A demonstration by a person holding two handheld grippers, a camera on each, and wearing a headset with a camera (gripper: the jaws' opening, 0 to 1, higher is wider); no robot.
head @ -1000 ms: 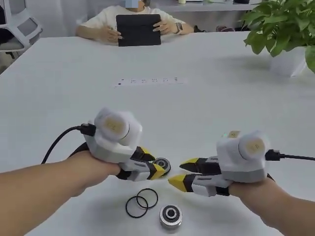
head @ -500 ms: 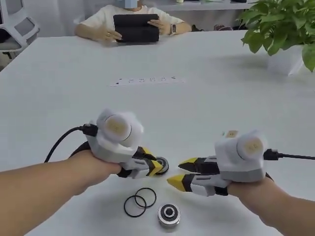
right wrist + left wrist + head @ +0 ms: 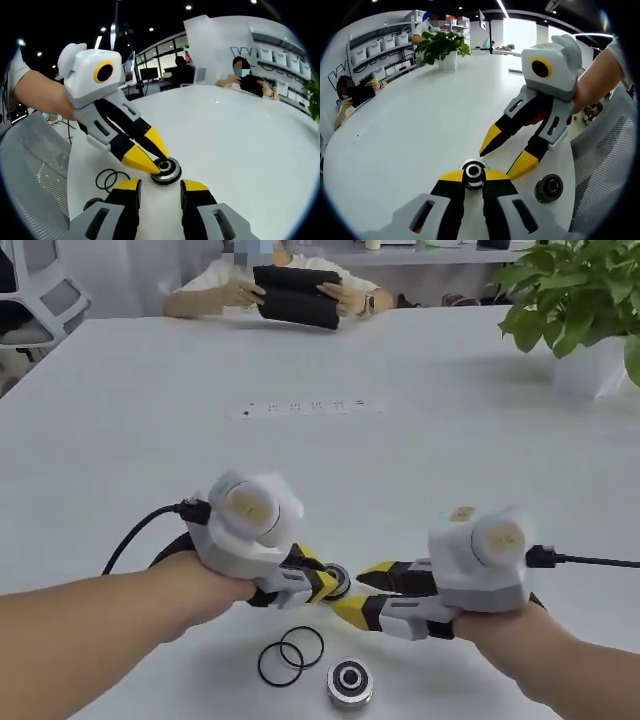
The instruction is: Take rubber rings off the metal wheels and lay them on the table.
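I am clamping my left gripper (image 3: pixel 472 175) shut on a round, silvery metal wheel (image 3: pixel 473 171) with a dark hub. My right gripper (image 3: pixel 161 186) is hovering open at its 3 o'clock. At its 6 o'clock, two thin black rubber rings (image 3: pixel 290 653) are lying overlapped on the smooth white table (image 3: pixel 420 460), beside a shiny second wheel (image 3: pixel 349 682).

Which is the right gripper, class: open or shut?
Open. In its own view the right gripper shows yellow tips apart, table between them, just short of the metal wheel.

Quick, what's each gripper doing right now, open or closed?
Left gripper: shut on a metal wheel.
Right gripper: open, holding nothing, jaws close to that wheel.
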